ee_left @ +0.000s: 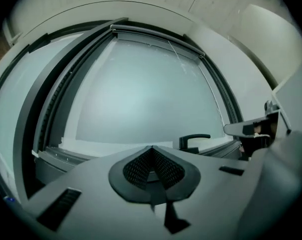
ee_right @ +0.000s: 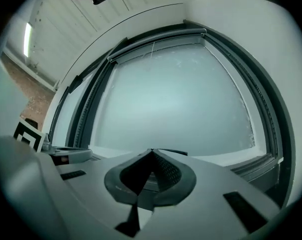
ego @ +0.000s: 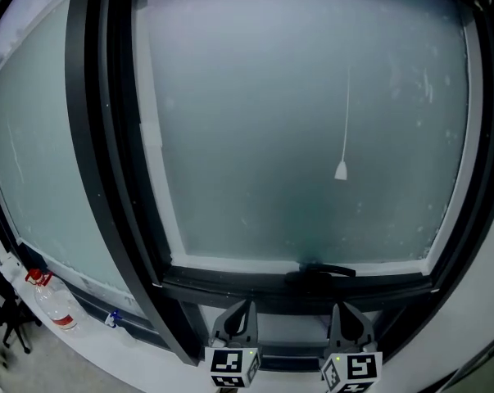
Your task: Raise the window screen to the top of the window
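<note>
grey plastic left tool [ego: 245, 308] and right tool [ego: 342, 308] sit nearest, side by side below the sill, each with its jaws pressed together on nothing. just beyond them a dark handle [ego: 324, 271] lies along the bottom of the sash. above it is the frosted pane [ego: 296, 121], with a thin pull cord [ego: 346, 97] dangling in front. farthest up, the window screen [ee_left: 156, 35] looks gathered into the bar under the top frame, so the raising seems done; little appears left beyond drawing back.
</note>
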Action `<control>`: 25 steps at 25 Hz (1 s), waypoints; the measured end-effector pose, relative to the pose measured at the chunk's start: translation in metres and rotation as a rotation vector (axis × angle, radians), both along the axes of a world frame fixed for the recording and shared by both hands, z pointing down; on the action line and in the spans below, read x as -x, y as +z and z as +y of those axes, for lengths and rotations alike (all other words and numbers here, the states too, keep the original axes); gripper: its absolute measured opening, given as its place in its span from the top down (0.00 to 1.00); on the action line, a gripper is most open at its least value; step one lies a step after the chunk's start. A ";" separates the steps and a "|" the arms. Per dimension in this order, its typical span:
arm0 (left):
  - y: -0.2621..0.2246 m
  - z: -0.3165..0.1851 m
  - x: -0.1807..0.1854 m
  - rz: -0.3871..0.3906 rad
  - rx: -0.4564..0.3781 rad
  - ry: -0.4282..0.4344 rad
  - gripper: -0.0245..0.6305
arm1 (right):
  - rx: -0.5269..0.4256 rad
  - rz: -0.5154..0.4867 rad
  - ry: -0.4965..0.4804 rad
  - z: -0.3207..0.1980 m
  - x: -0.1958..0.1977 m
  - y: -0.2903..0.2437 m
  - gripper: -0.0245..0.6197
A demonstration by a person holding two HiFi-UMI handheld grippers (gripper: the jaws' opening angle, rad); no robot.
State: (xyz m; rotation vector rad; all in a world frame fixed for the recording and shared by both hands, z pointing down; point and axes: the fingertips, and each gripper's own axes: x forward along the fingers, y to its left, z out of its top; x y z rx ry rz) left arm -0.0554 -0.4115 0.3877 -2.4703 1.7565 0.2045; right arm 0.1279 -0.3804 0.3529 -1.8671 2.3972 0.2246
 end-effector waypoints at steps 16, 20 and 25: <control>0.008 0.045 -0.057 -0.194 -0.058 0.080 0.96 | 0.084 0.059 -0.088 0.070 0.001 0.037 0.95; 0.013 0.076 -0.044 -0.161 -0.041 0.082 0.96 | 0.095 0.047 -0.080 0.096 -0.002 0.043 0.95; 0.018 0.140 -0.003 -0.107 -0.001 0.090 0.96 | 0.094 0.024 -0.089 0.138 0.016 0.041 0.95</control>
